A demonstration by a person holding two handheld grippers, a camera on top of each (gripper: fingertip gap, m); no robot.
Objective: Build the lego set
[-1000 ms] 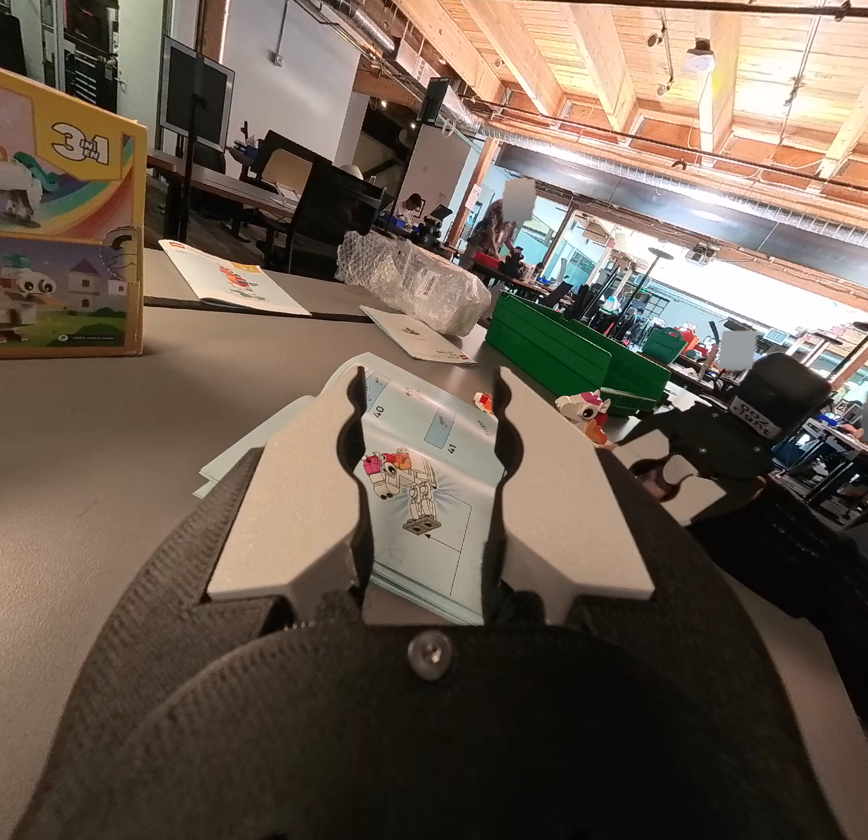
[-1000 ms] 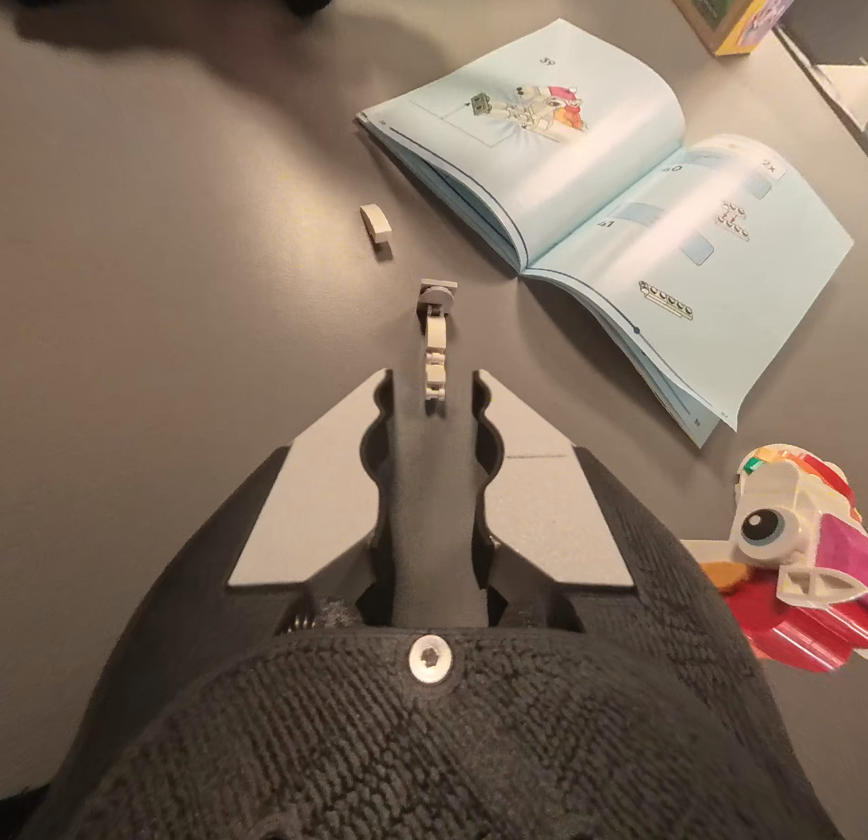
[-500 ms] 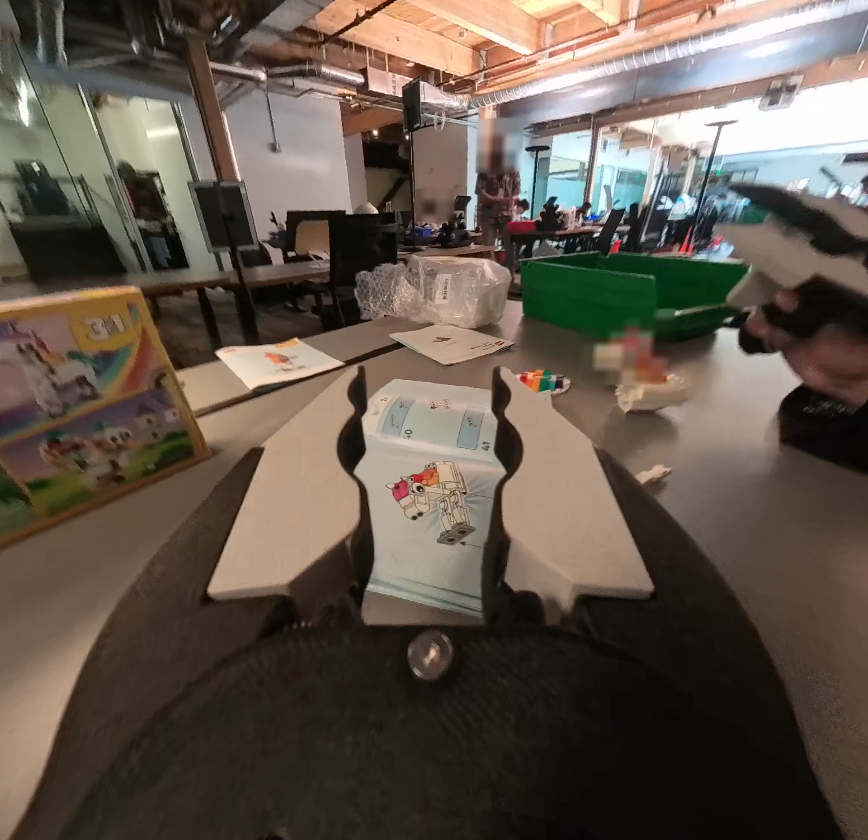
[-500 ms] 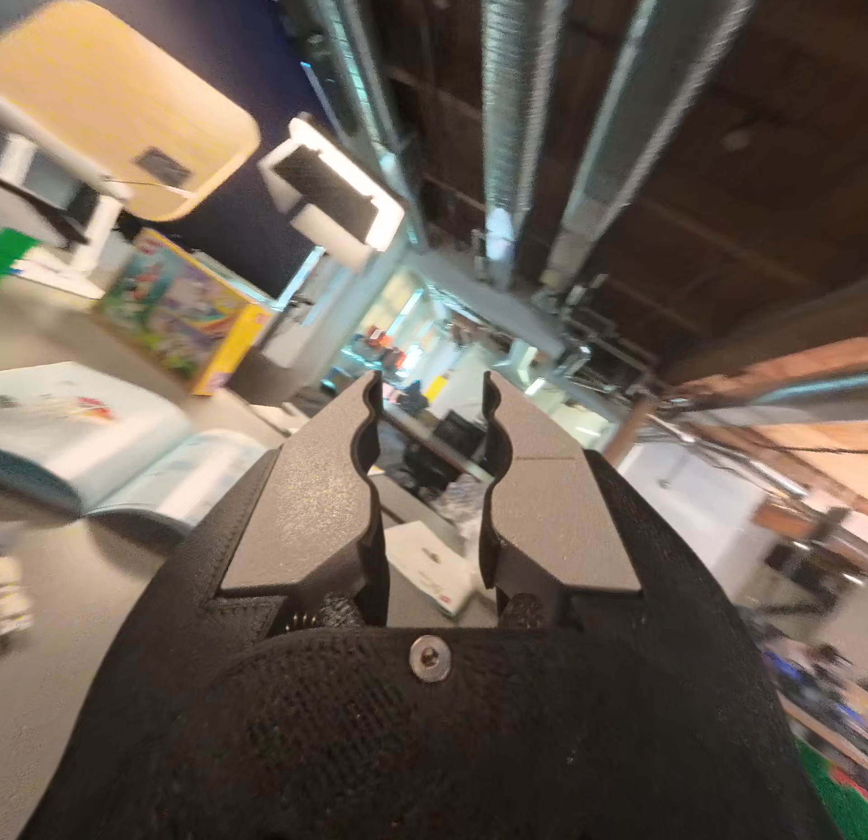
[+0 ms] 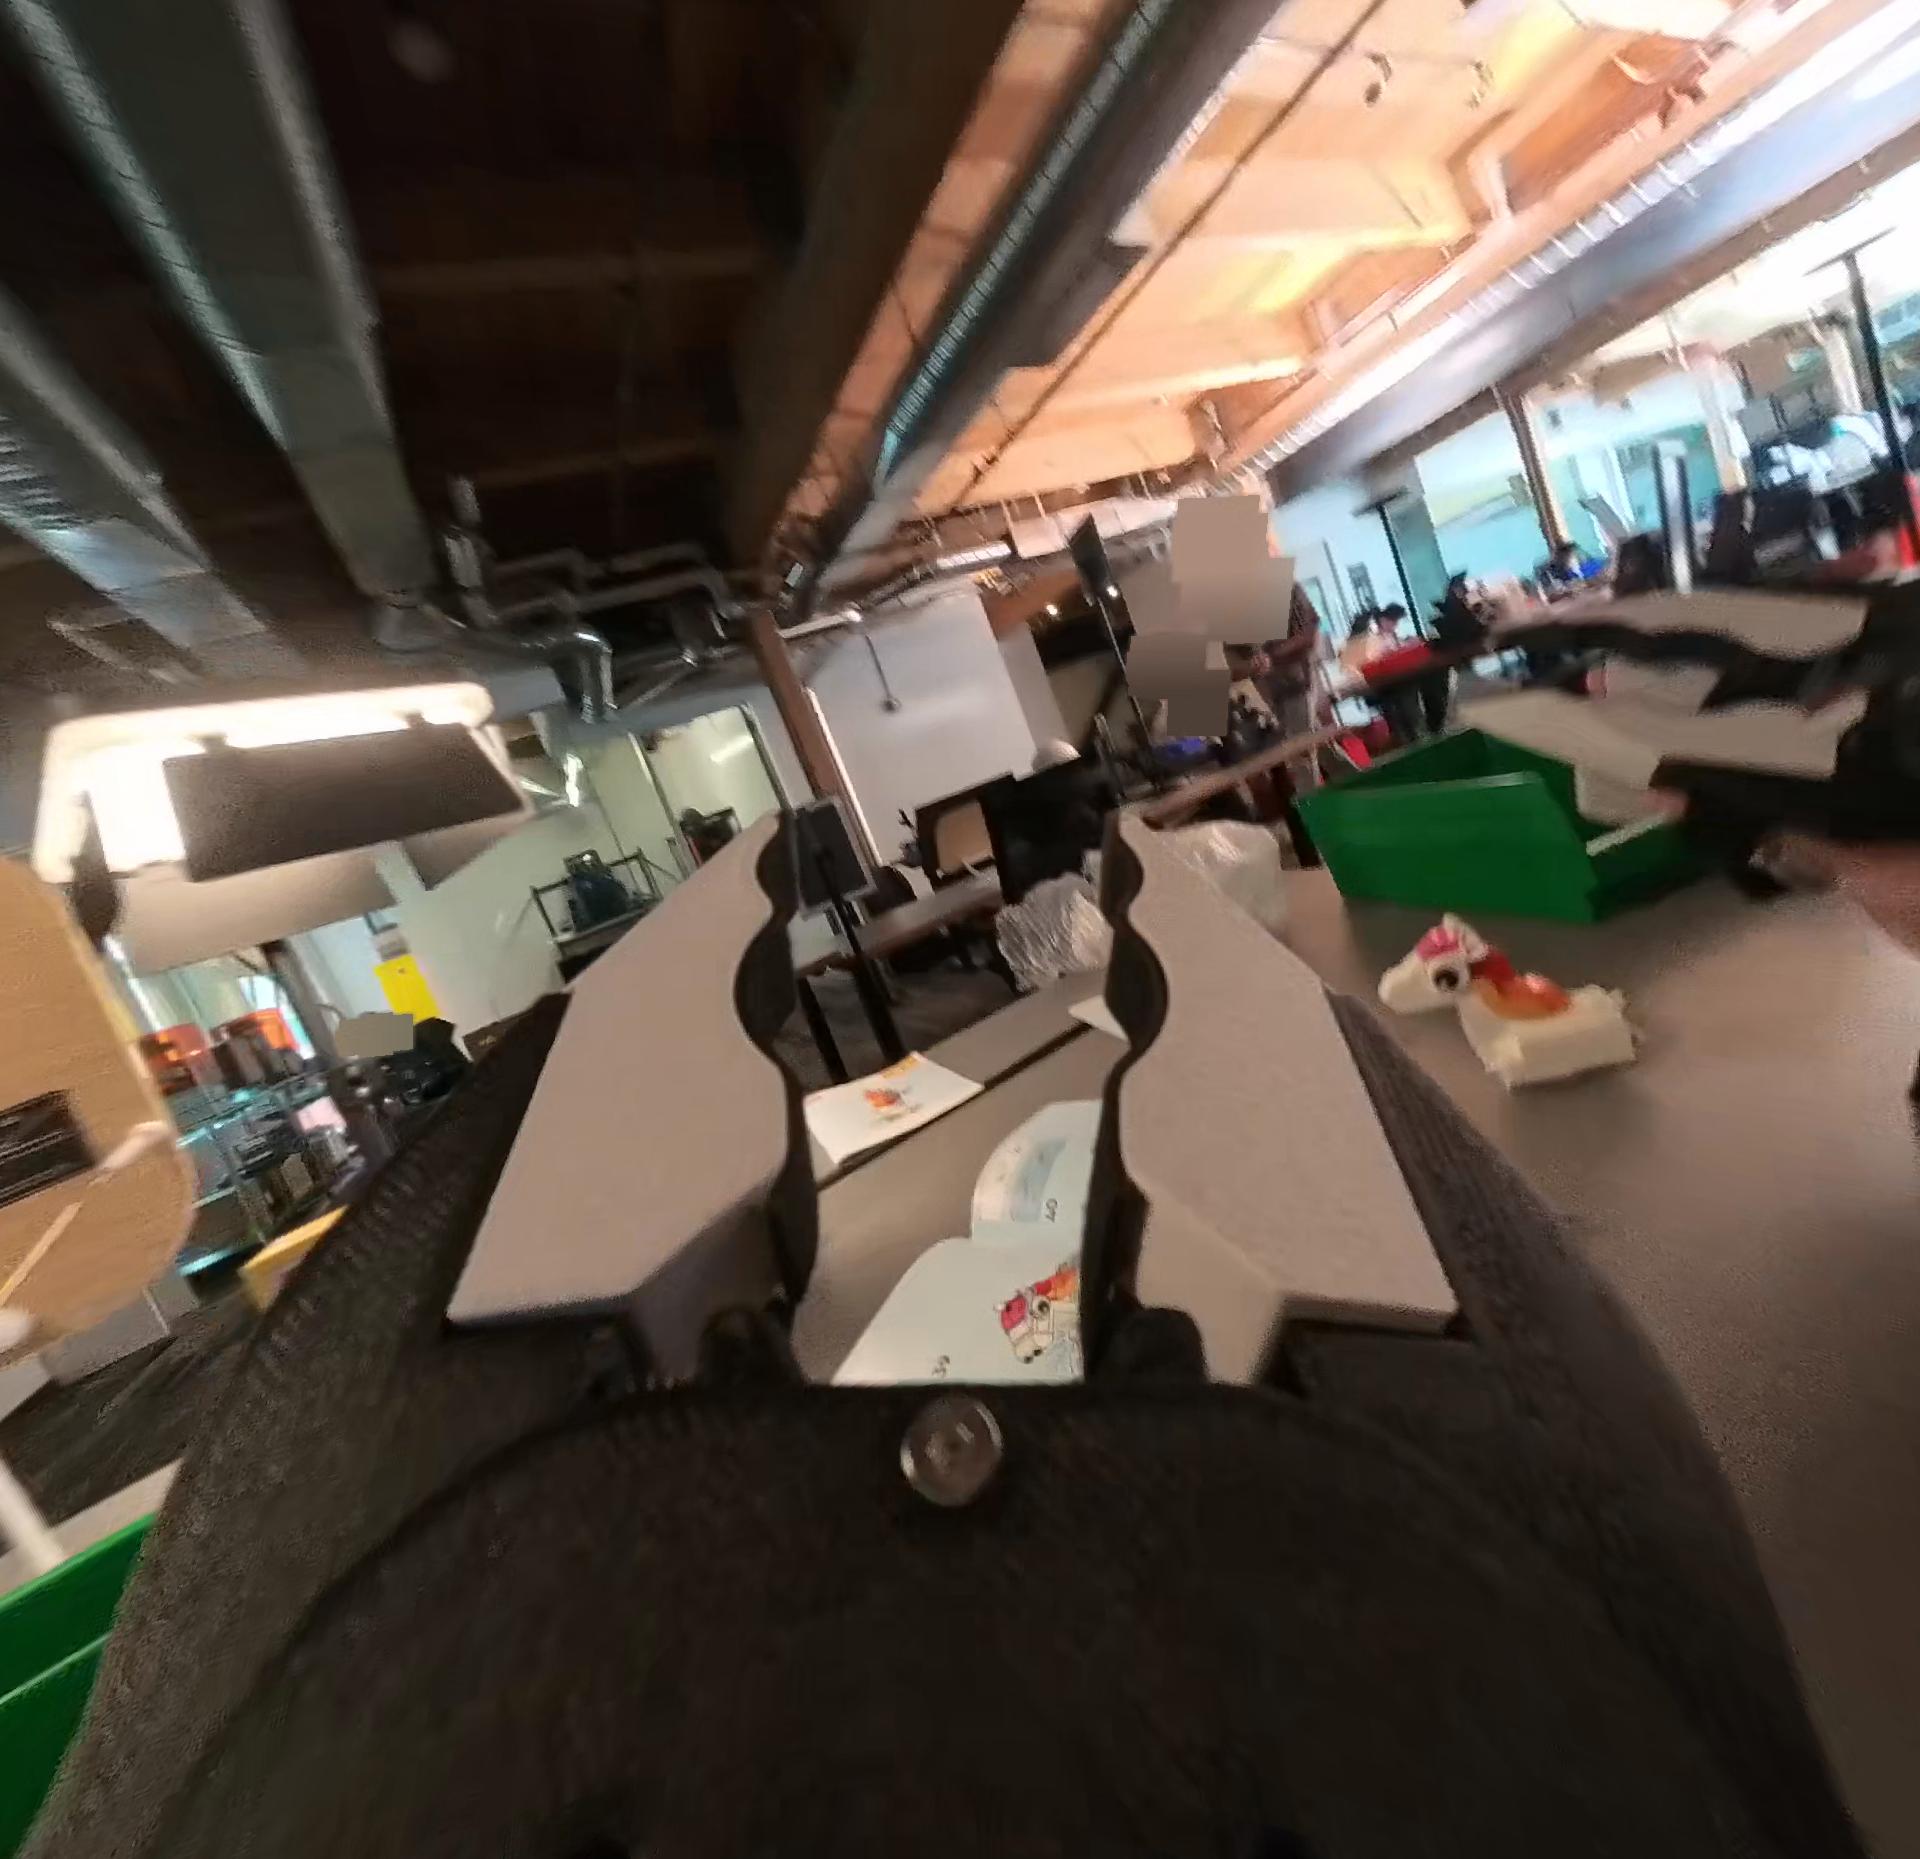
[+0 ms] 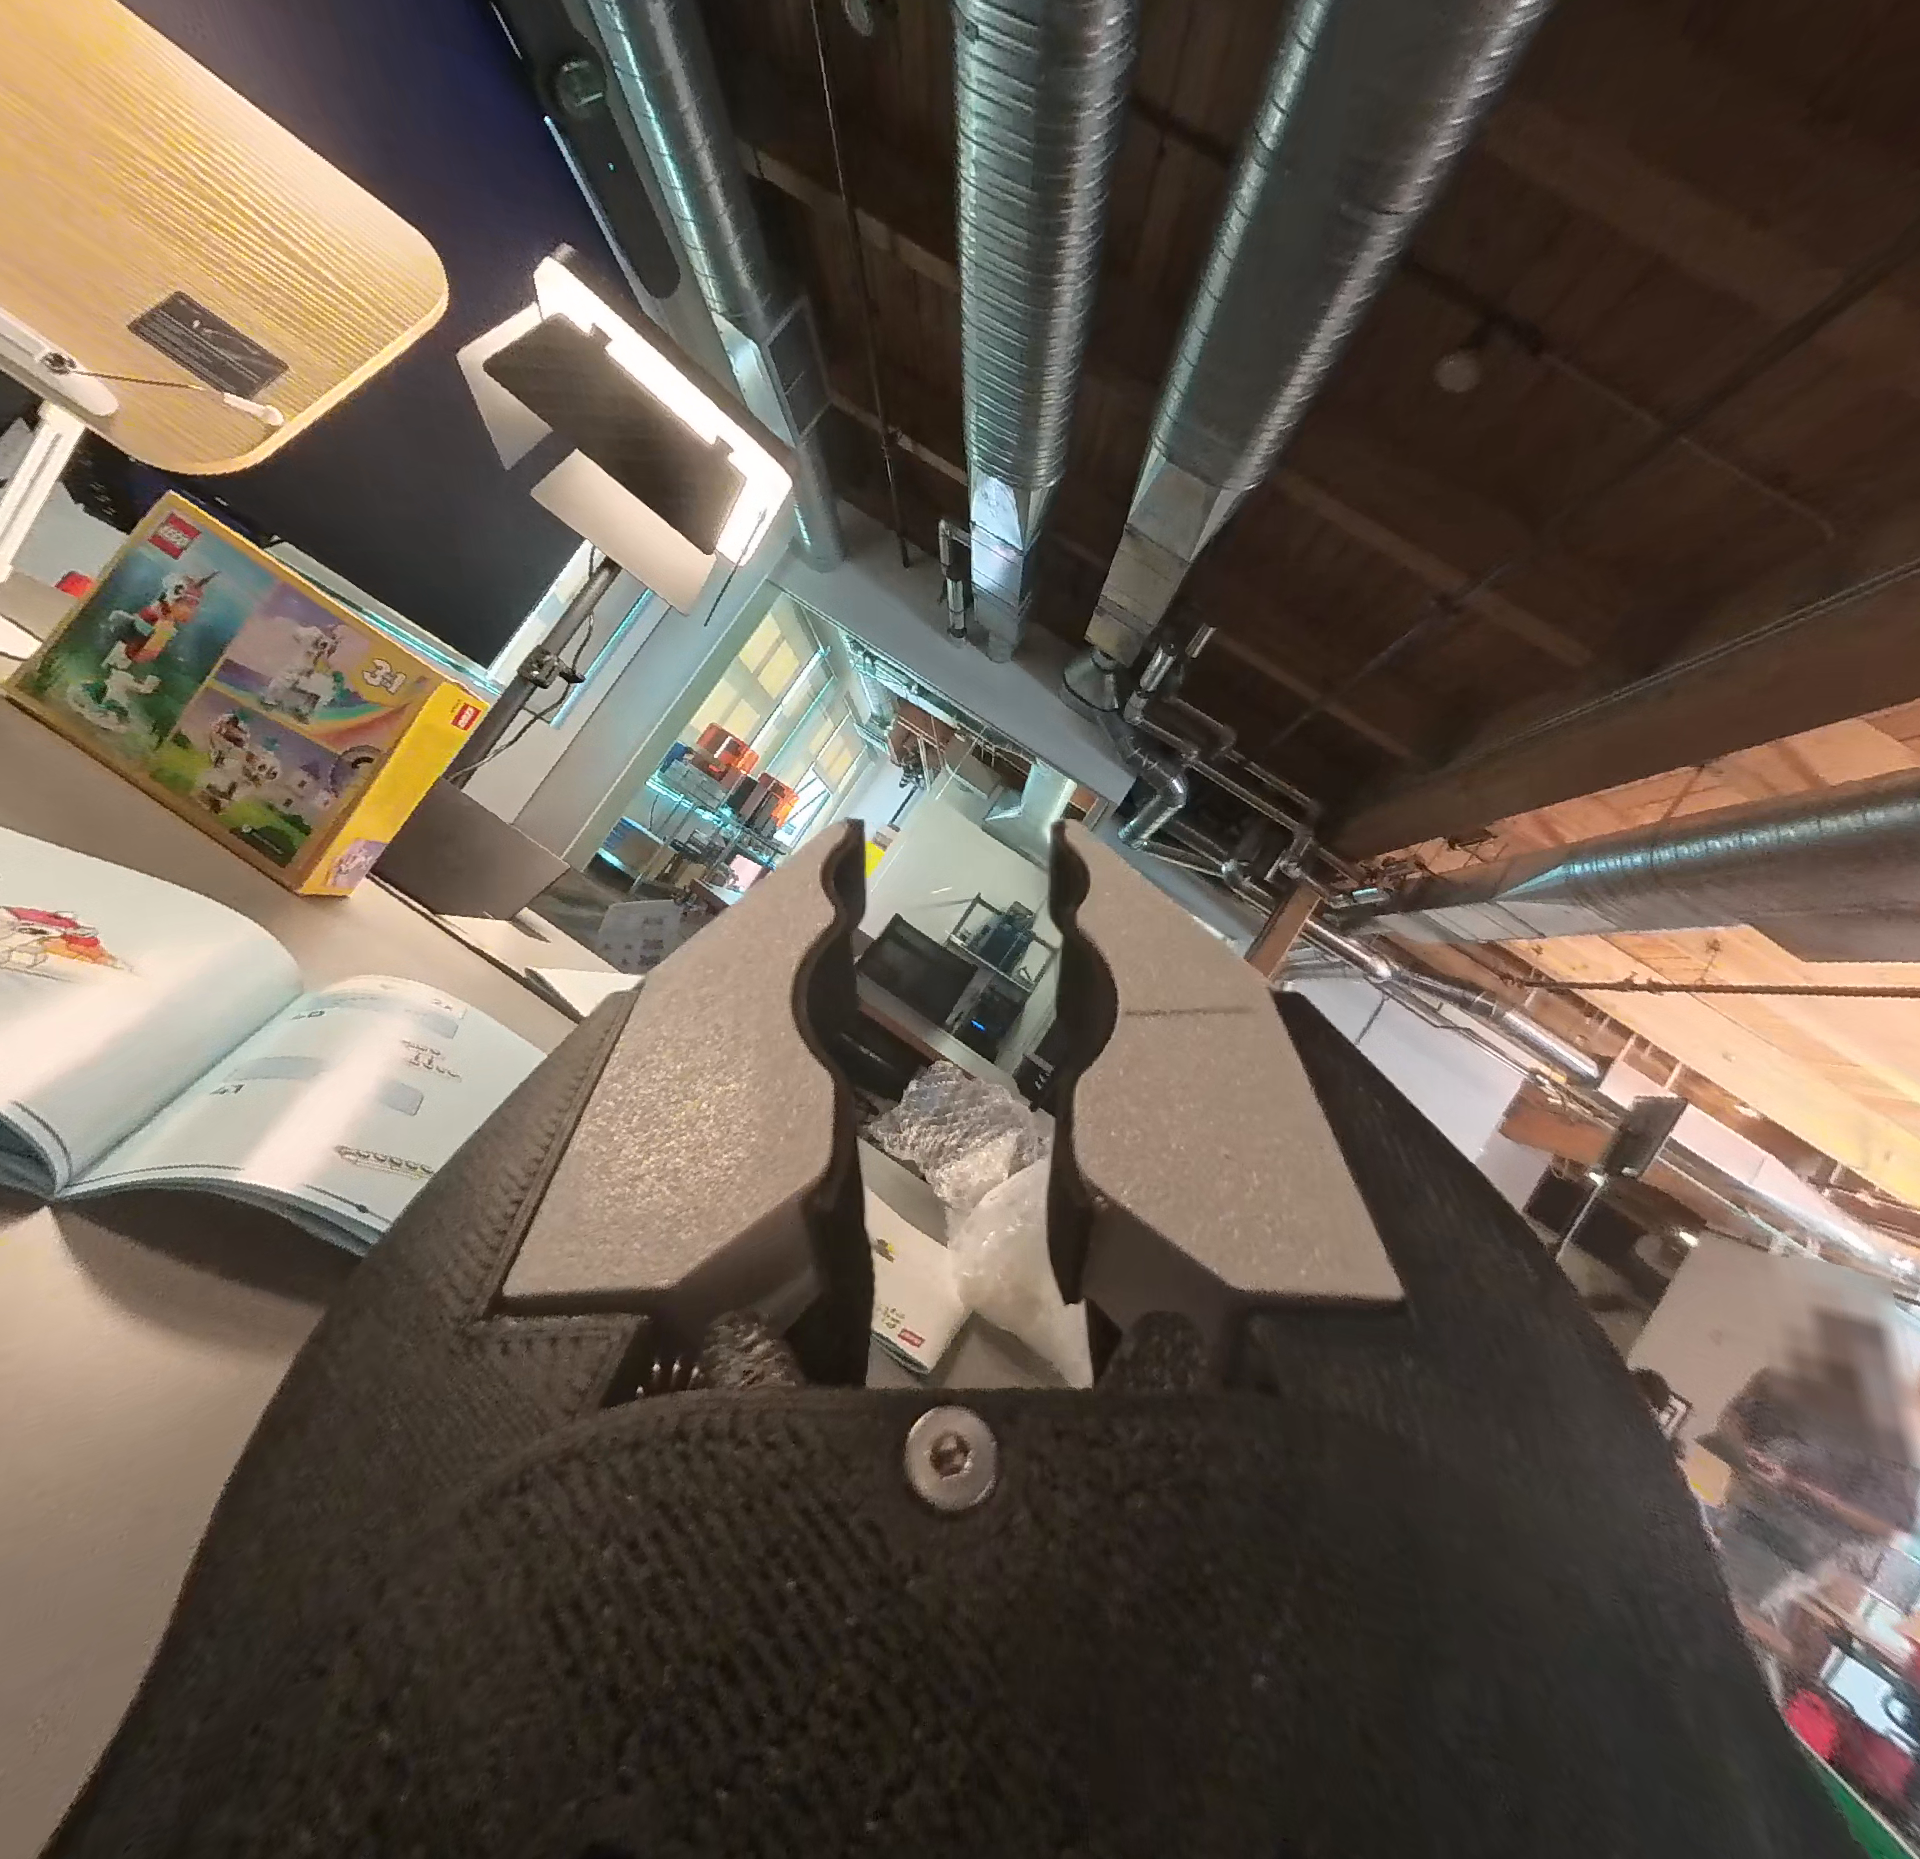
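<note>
Lego model point(image 5: 1507, 1009) alone on grey table point(image 5: 1662, 1238).

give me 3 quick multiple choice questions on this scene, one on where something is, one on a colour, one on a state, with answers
1. Where does the partly built lego model lie?
A. on the grey table, in front of the bin
B. inside the bin
C. on the open booklet

2. What colour is the bin behind the model?
A. blue
B. green
C. red

3. How do the jaws of the left gripper stand?
A. shut on a brick
B. shut on a page
C. apart, with nothing between them

Answers:
1 A: the left wrist view shows it on the bare tabletop, nearer than the bin.
2 B: its walls are plain green.
3 C: the room and the instruction booklet show through the gap.
</note>
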